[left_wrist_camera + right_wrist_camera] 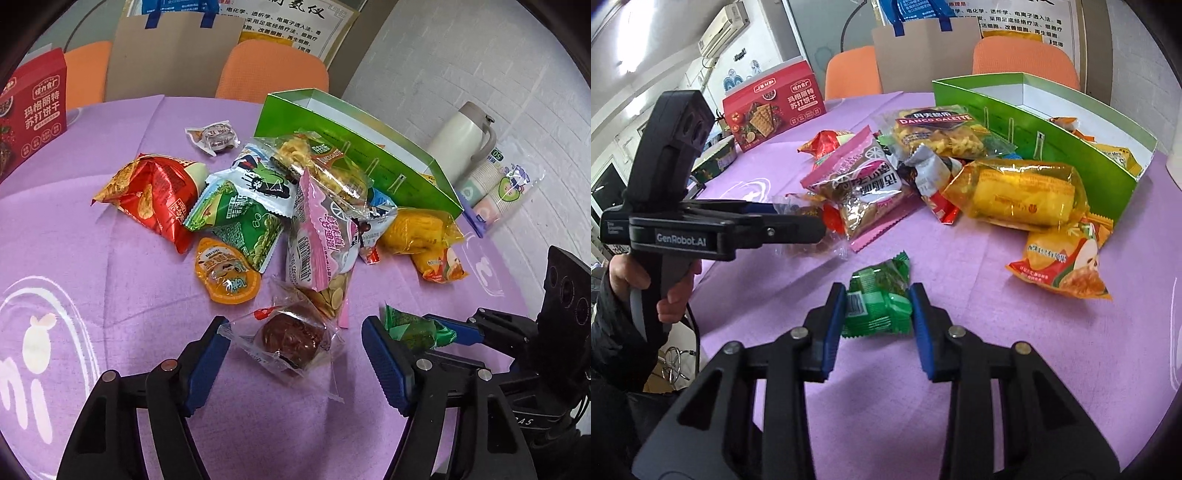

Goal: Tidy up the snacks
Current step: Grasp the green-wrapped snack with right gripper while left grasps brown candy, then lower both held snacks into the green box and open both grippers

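Right gripper (878, 317) clamped on a small green crinkly snack packet (879, 301), blue pads pressing both of its sides. Packet lying flat on the purple table (1015, 350), long way running straight ahead from the gripper toward the snack heap, one pointed corner aimed at the heap, barcode near the left pad.

Left gripper (295, 354) wide apart, gripping nothing, fingers on both sides of a round brown cake in a clear wrapper (290, 338). Wrapper lying flat, long way running left to right between the pads, left end against the left pad, right end apart from the right pad.

Just past it, a pink bag of round yellow biscuits (325, 236), long way running away from the gripper. Behind the heap, an open green cardboard box (1071, 147) with white insides, holding a few packets.
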### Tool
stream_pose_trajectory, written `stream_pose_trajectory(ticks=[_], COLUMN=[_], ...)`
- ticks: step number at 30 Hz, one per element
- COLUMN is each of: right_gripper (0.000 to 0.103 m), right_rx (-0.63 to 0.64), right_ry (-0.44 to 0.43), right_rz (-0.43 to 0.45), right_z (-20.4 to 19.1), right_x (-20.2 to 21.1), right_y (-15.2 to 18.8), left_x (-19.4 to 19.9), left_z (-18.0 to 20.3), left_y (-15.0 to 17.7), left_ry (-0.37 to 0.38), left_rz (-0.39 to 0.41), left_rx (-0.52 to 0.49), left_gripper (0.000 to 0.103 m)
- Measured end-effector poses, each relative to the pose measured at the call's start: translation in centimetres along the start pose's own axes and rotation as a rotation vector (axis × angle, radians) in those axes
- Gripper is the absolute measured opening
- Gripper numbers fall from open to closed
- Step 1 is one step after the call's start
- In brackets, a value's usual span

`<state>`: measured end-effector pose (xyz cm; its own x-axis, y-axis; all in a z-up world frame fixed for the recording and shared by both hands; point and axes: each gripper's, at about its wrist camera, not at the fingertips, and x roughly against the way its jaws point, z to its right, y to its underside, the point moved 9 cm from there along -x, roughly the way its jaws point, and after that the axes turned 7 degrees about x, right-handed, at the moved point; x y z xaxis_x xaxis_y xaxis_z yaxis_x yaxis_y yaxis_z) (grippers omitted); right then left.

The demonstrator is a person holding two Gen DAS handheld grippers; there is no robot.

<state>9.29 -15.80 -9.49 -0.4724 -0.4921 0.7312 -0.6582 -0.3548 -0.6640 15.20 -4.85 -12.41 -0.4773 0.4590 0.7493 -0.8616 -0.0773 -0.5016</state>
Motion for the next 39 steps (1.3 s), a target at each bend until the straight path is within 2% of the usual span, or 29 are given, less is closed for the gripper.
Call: stream_pose_trajectory(ticks=[1, 3, 7, 15, 19, 24, 28, 32, 39], right_gripper=[0.037, 0.037, 0.032, 0.031, 0.031, 0.031, 0.031, 0.031, 0.031], right_rx=[0.001, 0.008, 0.013, 0.020, 0.026, 0.025, -0.021, -0.072, -0.204], right_ry=[0.000, -0.002, -0.008, -0.021, -0.014, 0.075, 0.143, 0.196, 0.236], right_rz=[0.000, -0.001, 0.001, 0.053, 0.132, 0.230, 0.286, 0.301, 0.265], right_z=[0.0, -0.2, -0.5, -1.0, -0.7, 2.1, 5.6, 9.2, 15.4], right_x=[-0.1, -0.2, -0.3, 1.8, 4.3, 7.4, 8.7, 8.3, 4.6], right_y=[-0.1, -0.1, -0.3, -1.3, -3.5, -7.0, -9.4, -11.3, -12.3], left_x=[0.0, -0.1, 0.3, 4.0, 6.1, 6.7, 6.1, 4.3, -0.6], left_z=[0.0, -0.2, -0.3, 0.6, 2.7, 5.6, 7.8, 9.7, 10.5], left_y=[0.0, 0.0, 0.0, 0.0, -2.1, -6.1, -9.4, -12.9, -18.1], left_ry=[0.001, 0.002, 0.030, 0.048, 0.088, 0.114, 0.163, 0.144, 0.112], left_rz=[0.002, -0.002, -0.002, 0.035, 0.098, 0.156, 0.168, 0.183, 0.173], left_rx=[0.002, -0.002, 0.029, 0.005, -0.026, -0.074, -0.081, -0.100, -0.058], left_gripper=[0.073, 0.054, 0.043, 0.042, 0.042, 0.042, 0.042, 0.042, 0.042])
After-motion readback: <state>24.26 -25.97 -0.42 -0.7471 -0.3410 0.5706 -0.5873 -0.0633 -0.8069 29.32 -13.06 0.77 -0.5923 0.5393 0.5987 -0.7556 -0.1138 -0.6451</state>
